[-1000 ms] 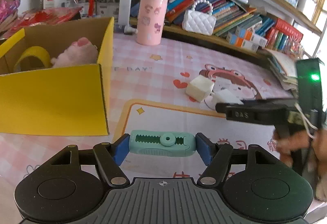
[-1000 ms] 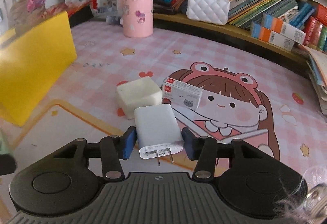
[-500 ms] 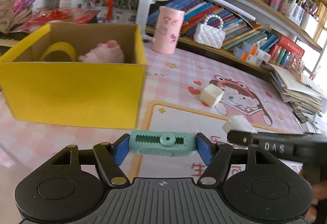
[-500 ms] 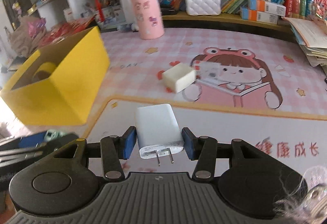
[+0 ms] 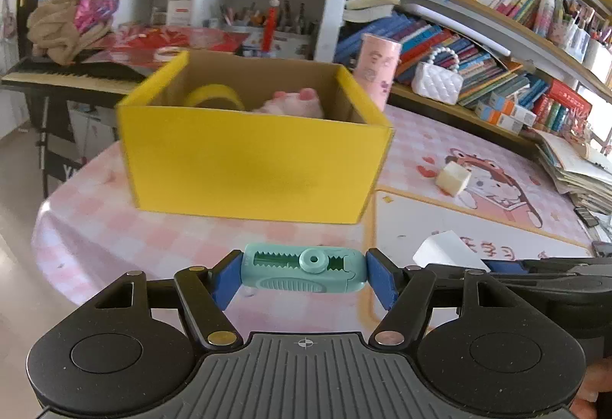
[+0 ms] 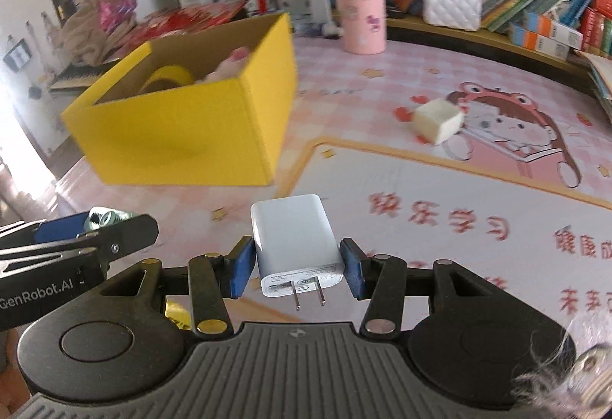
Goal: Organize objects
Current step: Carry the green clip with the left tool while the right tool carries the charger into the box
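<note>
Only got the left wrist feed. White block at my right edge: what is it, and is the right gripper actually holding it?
Observer: A white charger, clamped between the blue pads of the right gripper.
Operator: Orientation?
Observer: Its two prongs point back at the camera, with the body pointing forward.
Operator: Over the box?
Observer: No. The yellow box sits ahead and to the left, and the charger is above the mat.

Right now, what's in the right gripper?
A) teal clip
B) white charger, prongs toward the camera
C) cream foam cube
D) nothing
B: the right gripper is shut on the white charger, prongs toward the camera; the teal clip sits in the left gripper.
</note>
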Tool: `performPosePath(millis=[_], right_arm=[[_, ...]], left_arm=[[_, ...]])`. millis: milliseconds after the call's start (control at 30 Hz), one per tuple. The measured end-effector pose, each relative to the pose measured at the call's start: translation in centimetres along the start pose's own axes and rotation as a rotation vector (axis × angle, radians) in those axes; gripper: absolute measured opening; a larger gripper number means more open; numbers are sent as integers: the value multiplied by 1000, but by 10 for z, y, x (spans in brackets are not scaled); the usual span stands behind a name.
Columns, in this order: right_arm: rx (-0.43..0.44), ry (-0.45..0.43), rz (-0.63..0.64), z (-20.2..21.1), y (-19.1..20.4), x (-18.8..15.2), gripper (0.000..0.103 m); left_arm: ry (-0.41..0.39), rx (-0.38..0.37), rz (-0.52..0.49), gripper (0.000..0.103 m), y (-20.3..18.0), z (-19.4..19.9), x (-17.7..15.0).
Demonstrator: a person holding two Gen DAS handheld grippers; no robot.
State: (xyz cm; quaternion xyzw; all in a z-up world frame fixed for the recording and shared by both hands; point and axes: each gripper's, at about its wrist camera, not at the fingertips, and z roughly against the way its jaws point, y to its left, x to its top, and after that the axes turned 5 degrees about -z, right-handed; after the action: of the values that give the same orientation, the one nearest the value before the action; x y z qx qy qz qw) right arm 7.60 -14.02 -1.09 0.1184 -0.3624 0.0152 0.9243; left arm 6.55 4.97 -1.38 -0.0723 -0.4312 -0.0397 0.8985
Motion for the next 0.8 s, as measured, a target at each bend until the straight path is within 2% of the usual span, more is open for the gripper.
performPosePath(millis=[433,800], right_arm=[[13,-2,26,12,61,-28,46],[-4,-39,33,24,91,-40,46]], left_arm=[[-25,15,5,69,49,38,-20],[-77,5,-12,69,74,63,-22]])
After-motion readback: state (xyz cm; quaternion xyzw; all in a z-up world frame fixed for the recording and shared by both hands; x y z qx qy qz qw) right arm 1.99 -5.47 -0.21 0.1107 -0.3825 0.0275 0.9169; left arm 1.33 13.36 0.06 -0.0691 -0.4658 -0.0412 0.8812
